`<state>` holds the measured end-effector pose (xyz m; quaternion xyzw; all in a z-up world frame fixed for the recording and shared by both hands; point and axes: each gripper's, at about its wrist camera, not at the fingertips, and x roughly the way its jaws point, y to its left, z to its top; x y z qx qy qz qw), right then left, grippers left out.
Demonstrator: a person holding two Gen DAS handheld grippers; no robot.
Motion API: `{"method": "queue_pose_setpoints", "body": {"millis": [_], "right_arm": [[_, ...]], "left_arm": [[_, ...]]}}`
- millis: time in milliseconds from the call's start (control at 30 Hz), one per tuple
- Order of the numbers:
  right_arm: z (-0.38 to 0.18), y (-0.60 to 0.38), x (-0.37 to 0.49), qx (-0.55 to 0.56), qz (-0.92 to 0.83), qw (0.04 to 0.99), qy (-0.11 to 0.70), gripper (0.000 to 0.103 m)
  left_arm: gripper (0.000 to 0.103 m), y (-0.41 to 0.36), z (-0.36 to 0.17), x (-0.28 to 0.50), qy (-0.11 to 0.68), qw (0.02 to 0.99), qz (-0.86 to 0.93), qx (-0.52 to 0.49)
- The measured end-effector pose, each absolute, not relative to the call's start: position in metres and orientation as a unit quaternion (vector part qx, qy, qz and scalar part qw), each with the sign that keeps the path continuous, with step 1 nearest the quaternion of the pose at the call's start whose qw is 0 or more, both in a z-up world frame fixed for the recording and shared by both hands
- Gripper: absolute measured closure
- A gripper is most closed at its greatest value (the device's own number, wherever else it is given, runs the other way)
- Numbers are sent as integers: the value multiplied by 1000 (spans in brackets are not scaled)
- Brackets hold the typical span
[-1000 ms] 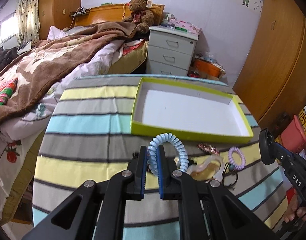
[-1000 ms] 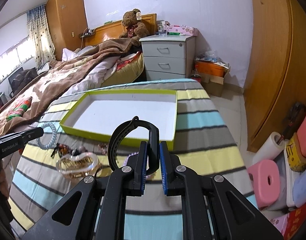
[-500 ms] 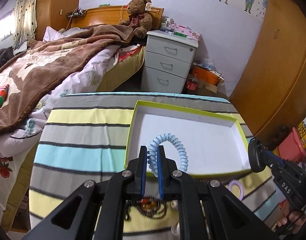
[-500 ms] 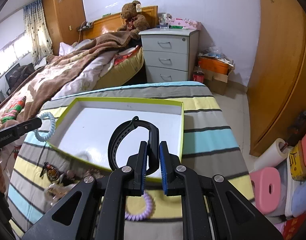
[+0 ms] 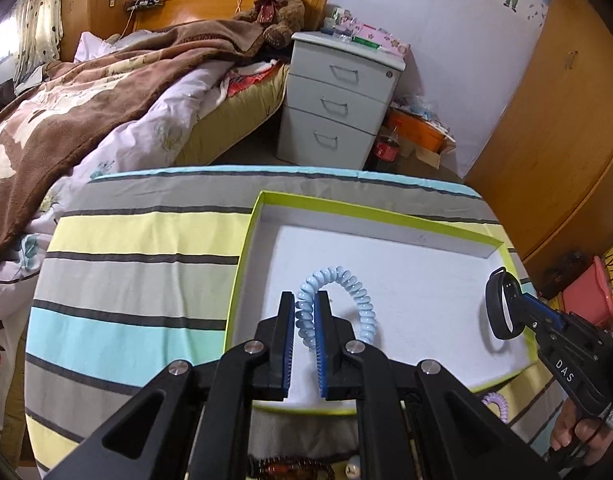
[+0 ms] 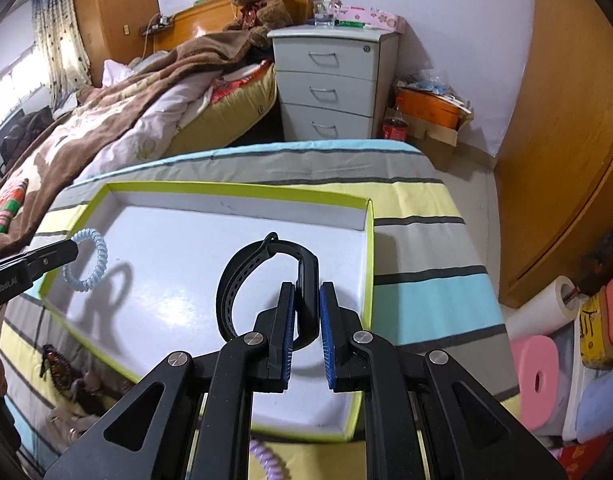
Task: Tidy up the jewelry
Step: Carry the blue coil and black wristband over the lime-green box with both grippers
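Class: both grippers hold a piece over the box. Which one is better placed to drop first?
Probably left: the left gripper holds the blue coil bracelet over bare box floor.

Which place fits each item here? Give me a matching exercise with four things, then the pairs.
Things:
1. blue coil
2. black band
3. purple coil
4. teddy bear

Places:
A. on the cloth beside the tray
B. in the left gripper
C. by the headboard
D. in the right gripper

Pairs: 1-B, 2-D, 3-A, 4-C
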<state>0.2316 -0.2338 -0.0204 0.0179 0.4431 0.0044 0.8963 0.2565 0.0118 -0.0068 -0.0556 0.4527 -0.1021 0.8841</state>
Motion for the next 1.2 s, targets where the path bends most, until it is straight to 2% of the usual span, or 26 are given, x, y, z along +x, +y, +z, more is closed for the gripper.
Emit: {"method": "queue_pose_setpoints", "body": {"millis": [1067,1200], "right_arm": [[-33,-236,245,13,-4,891,454,90],[-32,-236,245,14,-6,893,451,87]], "left_arm": [[92,11,-34,273,487,868,-86,-55],[90,10,-34,272,487,867,-84,-56]]}}
